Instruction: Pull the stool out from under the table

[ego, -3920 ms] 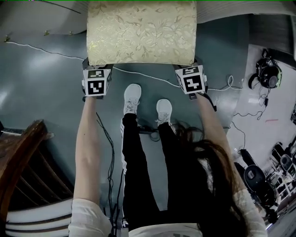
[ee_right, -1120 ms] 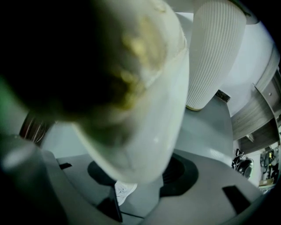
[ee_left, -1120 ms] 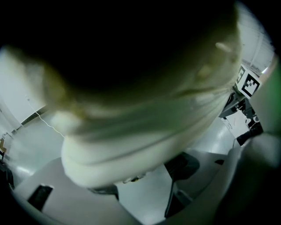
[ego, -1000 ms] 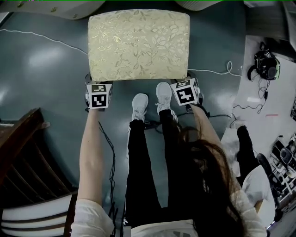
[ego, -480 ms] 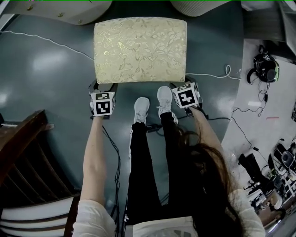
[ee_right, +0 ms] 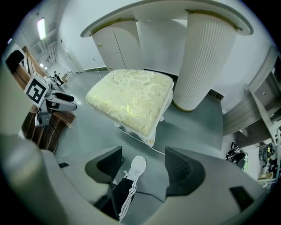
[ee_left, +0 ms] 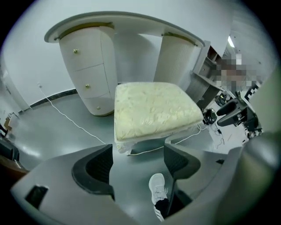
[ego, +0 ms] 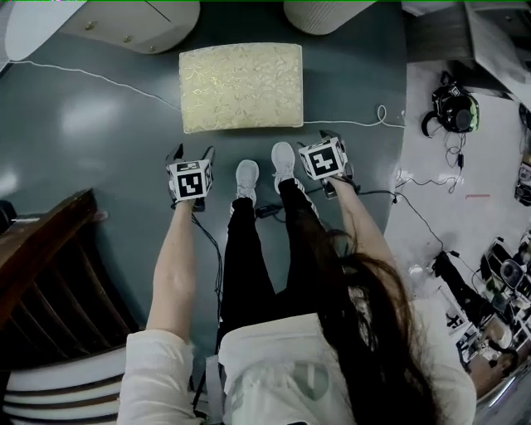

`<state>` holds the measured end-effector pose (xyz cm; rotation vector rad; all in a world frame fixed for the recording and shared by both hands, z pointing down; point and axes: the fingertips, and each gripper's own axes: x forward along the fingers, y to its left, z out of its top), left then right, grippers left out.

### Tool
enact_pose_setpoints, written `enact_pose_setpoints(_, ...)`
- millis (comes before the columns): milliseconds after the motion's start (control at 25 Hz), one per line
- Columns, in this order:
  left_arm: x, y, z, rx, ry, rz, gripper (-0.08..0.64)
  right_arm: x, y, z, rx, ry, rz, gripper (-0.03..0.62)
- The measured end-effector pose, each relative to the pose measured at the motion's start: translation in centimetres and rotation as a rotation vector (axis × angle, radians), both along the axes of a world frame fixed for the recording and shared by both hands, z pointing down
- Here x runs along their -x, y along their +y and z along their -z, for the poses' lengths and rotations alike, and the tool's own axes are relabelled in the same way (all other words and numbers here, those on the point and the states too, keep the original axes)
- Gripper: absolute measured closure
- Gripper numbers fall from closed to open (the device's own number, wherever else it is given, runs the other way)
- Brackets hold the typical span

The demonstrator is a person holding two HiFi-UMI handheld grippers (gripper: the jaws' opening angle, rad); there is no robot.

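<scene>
You are holding the left hand-held gripper (ee_left: 138, 151) released, its jaws standing apart, with only the floor (ego: 99, 141) and your white shoe (ee_left: 157, 186) showing beyond them. Your right hand-held gripper (ee_right: 144, 154) is released too: its jaws have just been opening, and nothing is sitting between them.

The stool (ego: 241, 86) is standing on the floor in the upper centre of the head view, apart from both grippers and just past your feet. Its cushion is covering its legs from above, so you are not seeing them there.

The top edge of the head view is cutting off the worktop (ee_left: 131, 19), leaving only parts of its drawer pedestal (ego: 137, 21) and ribbed pedestal (ego: 332, 12) showing. A white cable (ego: 91, 76) is running in from the upper left, vanishing at the stool's near edge and showing again at its right. The frame is cropping a wooden chair (ego: 41, 274) at the lower left.
</scene>
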<state>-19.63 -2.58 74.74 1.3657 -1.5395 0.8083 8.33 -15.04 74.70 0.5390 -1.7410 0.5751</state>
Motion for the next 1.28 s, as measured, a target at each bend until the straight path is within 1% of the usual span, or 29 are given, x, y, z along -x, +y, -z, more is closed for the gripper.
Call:
enact_pose_setpoints(80,-0.5,-0.5,4.1,-0.018,0.011,0.006,0.218,0.5,0.2,4.1,-0.027,-0.015,0.001,0.291)
enact_pose_setpoints(160,-0.7,-1.8,7.8,-0.032,0.005,-0.041,0.219,1.4,-0.5,8.1,-0.068,-0.052,-0.011,0.291)
enact_pose_setpoints(240,-0.4,-3.6,11.0,-0.061,-0.018,-0.085,0.218,2.4,-1.5,12.0,-0.102,-0.090,-0.019,0.291)
enact_pose_setpoints(280,-0.2,-4.4,12.7,-0.090,-0.026,-0.085,0.219,2.9,-1.5,13.7,-0.103,-0.114,-0.021,0.291)
enact_pose_setpoints(360,0.2,-5.5,16.0,-0.164,-0.026,-0.044,0.219,3.8,-0.5,17.2,-0.095,-0.158,-0.024,0.291)
enact_pose_setpoints(440,-0.1,-6.3,19.1,-0.228,-0.015,-0.011,0.219,4.3,-0.7,21.4,-0.138,-0.170,-0.002,0.291)
enact_pose_setpoints(520,-1.1,-8.0,22.9,-0.291,0.005,-0.029,0.219,5.0,-1.8,25.8,-0.184,-0.192,0.013,0.291)
enact_pose_setpoints(640,-2.7,-11.6,29.0,-0.425,0.070,-0.061,0.219,6.1,-3.8,30.3,-0.234,-0.232,0.052,0.291)
enact_pose_setpoints(720,-2.6,-13.9,34.1,-0.540,0.075,-0.038,0.219,7.2,-5.7,33.0,-0.291,-0.278,0.062,0.291)
enact_pose_setpoints(760,-2.5,-14.9,36.7,-0.602,0.066,-0.023,0.219,7.8,-6.8,34.6,-0.325,-0.310,0.048,0.291)
enact_pose_setpoints(840,-2.5,-17.1,41.8,-0.723,0.040,-0.007,0.219,9.0,-9.2,38.3,-0.402,-0.389,0.010,0.291)
enact_pose_setpoints(960,-3.4,-19.9,49.1,-0.881,-0.017,-0.022,0.219,10.5,-12.2,44.3,-0.520,-0.506,0.003,0.291)
enact_pose_setpoints(1080,-4.6,-21.3,55.6,-1.017,-0.074,-0.063,0.221,11.5,-13.8,51.0,-0.639,-0.645,-0.007,0.293)
enact_pose_setpoints(1160,-5.2,-21.3,59.4,-1.096,-0.113,-0.068,0.221,11.8,-14.0,55.5,-0.714,-0.742,-0.010,0.295)
enact_pose_setpoints(1200,-5.5,-21.1,61.2,-1.131,-0.135,-0.063,0.232,11.8,-14.0,57.7,-0.753,-0.789,-0.013,0.303)
enact_pose_setpoints(1240,-5.7,-20.7,62.8,-1.164,-0.163,-0.055,0.270,11.6,-14.0,59.7,-0.795,-0.833,-0.022,0.333)
enact_pose_setpoints(1280,-5.9,-20.2,64.3,-1.193,-0.194,-0.045,0.333,11.3,-13.9,61.5,-0.836,-0.875,-0.037,0.385)
